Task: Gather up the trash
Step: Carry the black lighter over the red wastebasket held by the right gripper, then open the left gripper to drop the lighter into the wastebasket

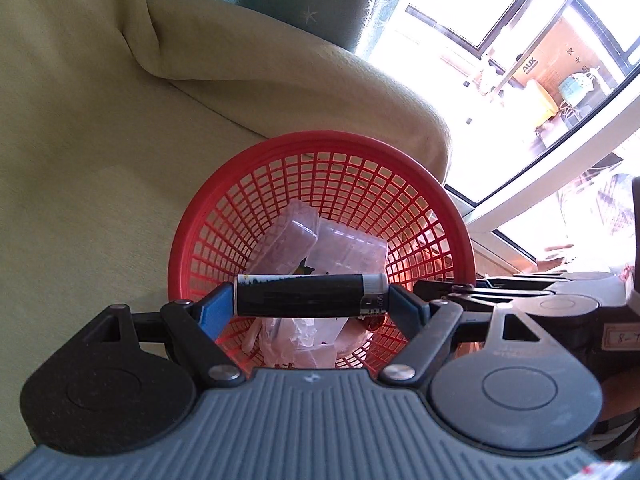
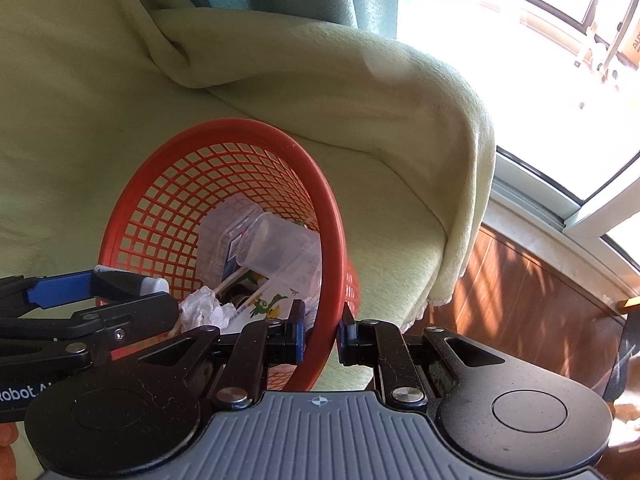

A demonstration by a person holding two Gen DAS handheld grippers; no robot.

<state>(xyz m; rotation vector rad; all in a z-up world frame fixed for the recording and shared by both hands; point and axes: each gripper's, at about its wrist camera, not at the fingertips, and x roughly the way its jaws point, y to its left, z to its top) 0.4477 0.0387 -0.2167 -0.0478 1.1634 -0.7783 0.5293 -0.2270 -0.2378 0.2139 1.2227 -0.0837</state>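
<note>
Trash is held over the basket (image 1: 320,152): a black tube (image 1: 308,295) with a white cap is pinched end to end, lying crosswise, by the left gripper (image 1: 310,300), just above the basket's opening. Below it, clear plastic boxes (image 1: 320,244) and crumpled paper (image 2: 204,308) are seen inside the red mesh basket, which rests on a pale green blanket (image 1: 80,160). In the right wrist view, the basket's rim is clamped between the pads of the right gripper (image 2: 322,336), with one pad inside the wall and one outside, at 6 o'clock of the basket. The left gripper is seen there at 9 o'clock, reaching in over the rim with the tube. A window (image 1: 520,40) lies at 2 o'clock.
</note>
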